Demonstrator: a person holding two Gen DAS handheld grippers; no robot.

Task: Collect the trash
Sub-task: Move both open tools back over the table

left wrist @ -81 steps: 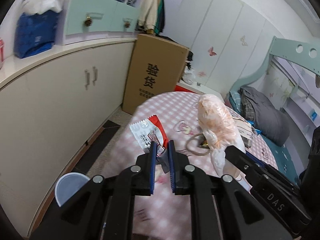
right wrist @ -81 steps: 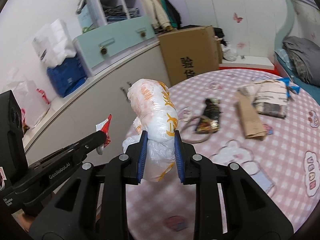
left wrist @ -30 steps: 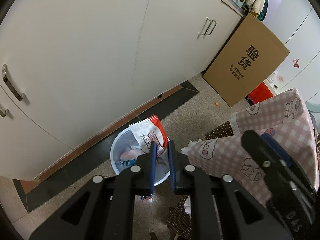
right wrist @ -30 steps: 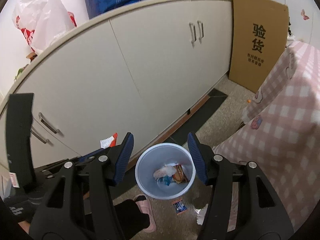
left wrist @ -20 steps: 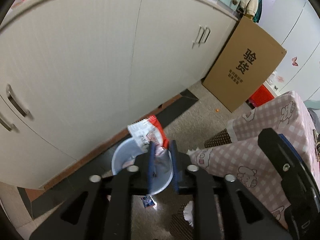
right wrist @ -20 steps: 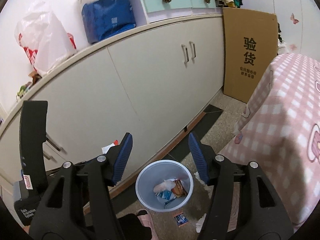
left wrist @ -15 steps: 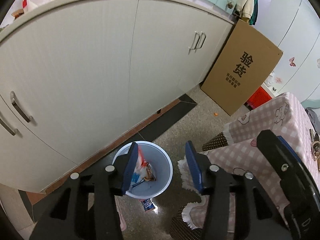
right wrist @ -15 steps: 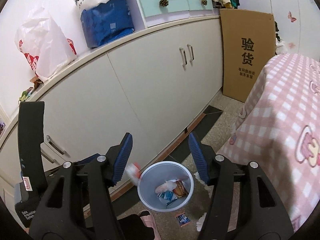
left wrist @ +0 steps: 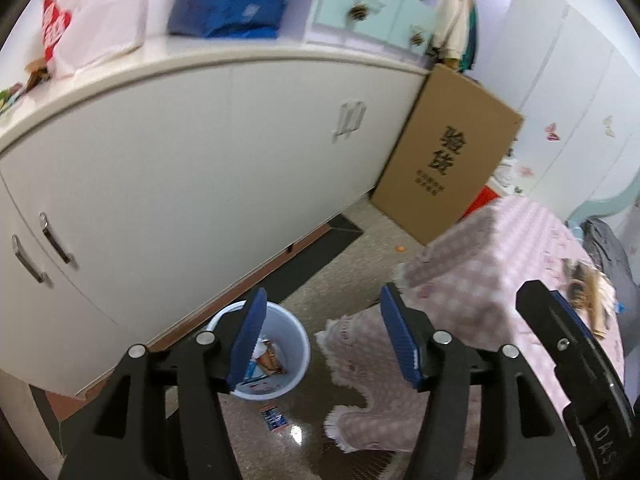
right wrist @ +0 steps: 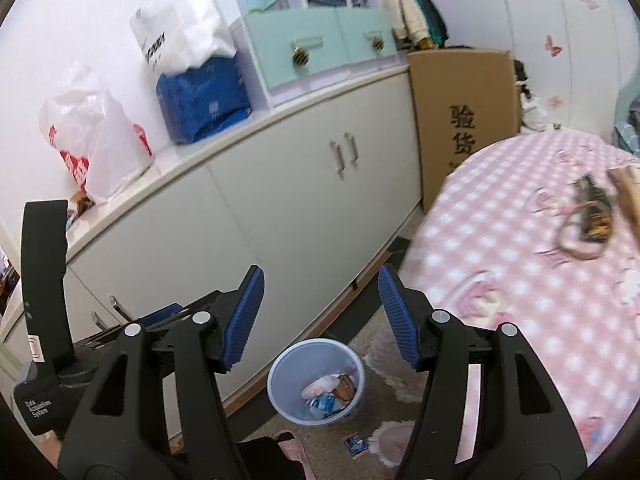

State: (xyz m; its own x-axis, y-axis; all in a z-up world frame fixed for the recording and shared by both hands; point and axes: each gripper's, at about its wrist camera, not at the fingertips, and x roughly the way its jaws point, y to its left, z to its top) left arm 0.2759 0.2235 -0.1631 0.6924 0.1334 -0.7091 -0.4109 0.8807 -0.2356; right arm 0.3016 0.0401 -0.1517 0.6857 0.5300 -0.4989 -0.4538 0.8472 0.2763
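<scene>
Both tongs empty: left tongs (left wrist: pixel 320 332) just opened wide, right tongs (right wrist: pixel 320 316) agape. Wrappers now in bin (right wrist: pixel 316 384) on floor; one scrap (right wrist: pixel 355 445) lies beside it. More trash (right wrist: pixel 592 216) on bench (right wrist: pixel 520 240), far right.

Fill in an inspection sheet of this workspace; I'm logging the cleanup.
Surface: pink checked table, some litter left.
Job's things: blue bin on floor holds wrappers; dark wrapper on table.
Clutter: small packet on floor beside bin.
Grippers: left tongs open, empty, have just been opening; right tongs open, empty.
Cables: nothing seen.
Surroundings: white cupboards, cardboard box, bags on counter.
</scene>
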